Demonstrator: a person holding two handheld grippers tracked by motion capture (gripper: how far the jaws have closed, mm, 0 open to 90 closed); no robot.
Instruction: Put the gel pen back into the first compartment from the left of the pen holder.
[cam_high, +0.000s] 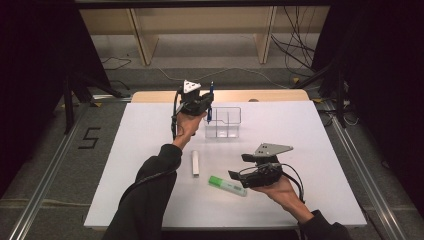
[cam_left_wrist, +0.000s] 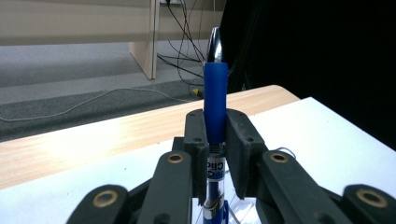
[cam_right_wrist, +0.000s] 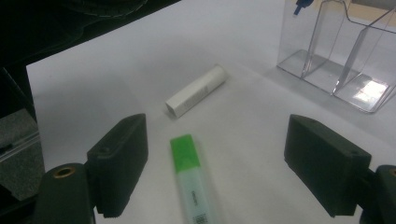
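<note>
My left gripper (cam_high: 206, 104) is raised over the left end of a clear plastic organiser (cam_high: 223, 122) and is shut on a blue pen (cam_high: 210, 102), which stands upright. In the left gripper view the pen (cam_left_wrist: 215, 100) rises between the two black pads, silver tip uppermost. My right gripper (cam_high: 239, 166) hovers low over the table near the front, open. In the right gripper view its jaws stand wide apart with a green highlighter (cam_right_wrist: 192, 179) lying on the table between them, untouched. A white tube-like stick (cam_right_wrist: 198, 89) lies beyond it.
The white board (cam_high: 320, 150) covers the table, with a wooden edge (cam_high: 270, 95) at the back. The highlighter (cam_high: 227, 185) and white stick (cam_high: 195, 163) lie in the middle front. The organiser (cam_right_wrist: 341, 51) has several compartments. Cables and shelving legs are on the floor behind.
</note>
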